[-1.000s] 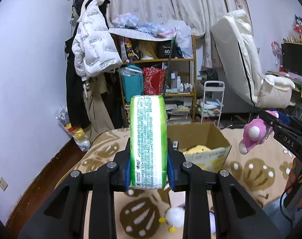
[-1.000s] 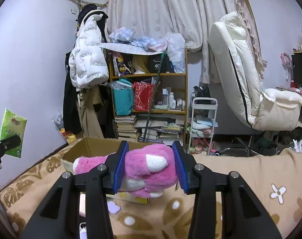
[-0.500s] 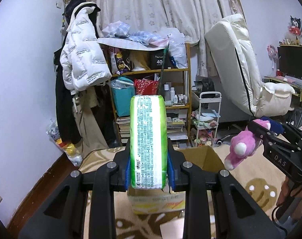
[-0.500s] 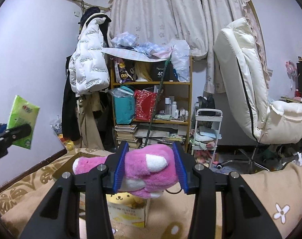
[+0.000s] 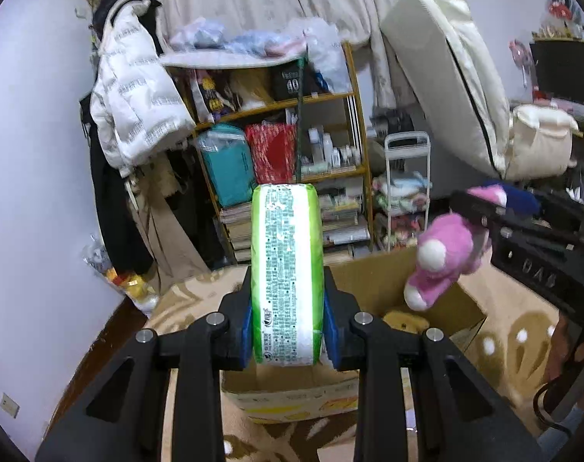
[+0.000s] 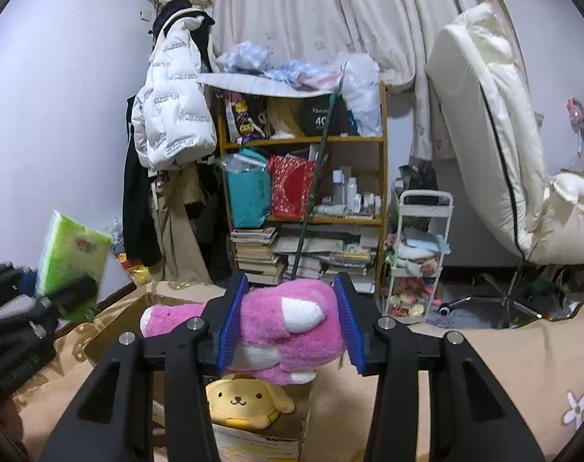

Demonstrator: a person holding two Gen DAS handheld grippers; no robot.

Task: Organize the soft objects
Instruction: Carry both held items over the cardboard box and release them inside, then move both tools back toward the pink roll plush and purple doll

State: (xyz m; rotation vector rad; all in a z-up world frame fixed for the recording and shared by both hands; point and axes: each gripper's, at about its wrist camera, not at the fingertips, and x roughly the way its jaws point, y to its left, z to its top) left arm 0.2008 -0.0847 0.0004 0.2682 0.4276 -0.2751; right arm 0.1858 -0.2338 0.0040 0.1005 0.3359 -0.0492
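Both tongs are loaded: my left gripper (image 5: 287, 331) pinches the tissue pack (image 5: 287, 269), my right gripper (image 6: 288, 323) the pink plush (image 6: 276, 327). Below them, the cardboard box (image 6: 253, 442) holds only a yellow plush (image 6: 245, 404); both deposits remain.

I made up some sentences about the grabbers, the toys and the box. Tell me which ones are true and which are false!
1. The left gripper squeezes a green tissue pack. True.
2. The right gripper is empty. False: it is shut on a pink plush toy.
3. A yellow plush dog lies in the cardboard box. True.
4. The pink plush toy already lies in the box. False: it is held up above the box.
5. The white puffer jacket lies on the floor. False: it hangs up high beside the shelf.
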